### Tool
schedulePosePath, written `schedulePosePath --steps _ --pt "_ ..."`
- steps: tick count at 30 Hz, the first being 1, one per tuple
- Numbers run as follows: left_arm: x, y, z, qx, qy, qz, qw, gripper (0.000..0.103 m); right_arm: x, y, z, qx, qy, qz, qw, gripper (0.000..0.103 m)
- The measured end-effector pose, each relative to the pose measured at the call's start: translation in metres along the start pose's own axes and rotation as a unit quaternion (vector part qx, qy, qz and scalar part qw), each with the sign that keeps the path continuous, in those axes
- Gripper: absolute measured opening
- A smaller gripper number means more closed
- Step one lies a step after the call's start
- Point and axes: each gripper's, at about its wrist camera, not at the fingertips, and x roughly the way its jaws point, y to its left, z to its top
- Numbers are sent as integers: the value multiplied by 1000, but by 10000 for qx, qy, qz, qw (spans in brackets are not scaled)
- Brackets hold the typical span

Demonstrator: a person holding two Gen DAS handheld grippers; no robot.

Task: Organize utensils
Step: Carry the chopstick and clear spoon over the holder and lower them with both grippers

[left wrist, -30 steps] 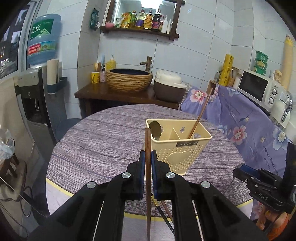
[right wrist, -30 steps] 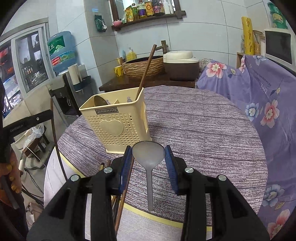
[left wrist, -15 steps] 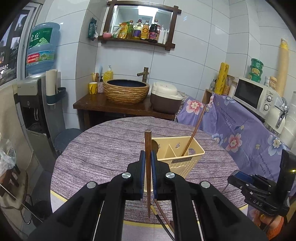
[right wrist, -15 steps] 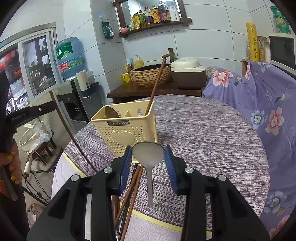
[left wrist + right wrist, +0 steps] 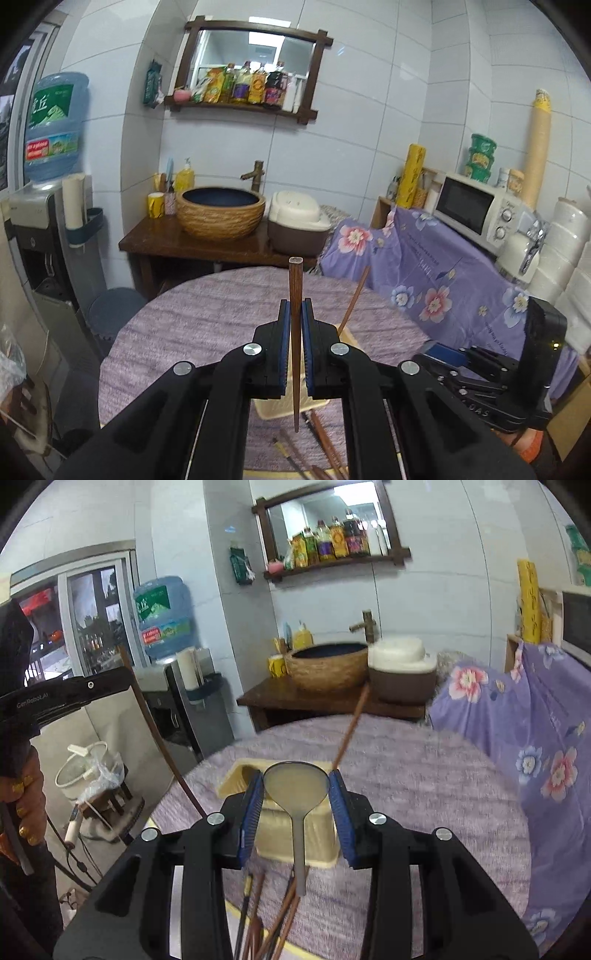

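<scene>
My left claw (image 5: 294, 325) is clamped on 1 wooden chopstick (image 5: 294, 332), held upright with its thin tip hanging just above the cream utensil basket (image 5: 295, 834), which stands on the purple surface (image 5: 424, 782). My right claw (image 5: 296, 794) is closed on the bowl of a grey spoon (image 5: 297, 794), handle pointing down over the same basket. Another chopstick (image 5: 349, 731) already leans in the basket's far compartment, and several loose chopsticks (image 5: 273, 923) lie on the surface at the near edge. To do this step well, I want each tip centred over an open compartment before lowering, keeping the stick vertical so it clears the dividers. The claws hide most of the basket, so I probably need to judge alignment from both views.
</scene>
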Motion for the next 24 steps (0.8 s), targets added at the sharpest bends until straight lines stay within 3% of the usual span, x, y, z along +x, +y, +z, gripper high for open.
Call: schedulePosePath --steps 5,9,13,24 --pt "-1 -11 44 34 -383 -40 9993 7 6 12 54 -121 -439 -83 9989 37" --pt "15 -15 63 44 -550 124 9984 7 22 17 72 -130 -576 -198 9981 37" --pt "38 -11 53 -17 -496 250 9985 7 50 14 60 -107 -574 -414 9974 37" --pt "96 7 -18 -216 261 344 9988 7 104 1 -7 -30 17 -612 9981 37"
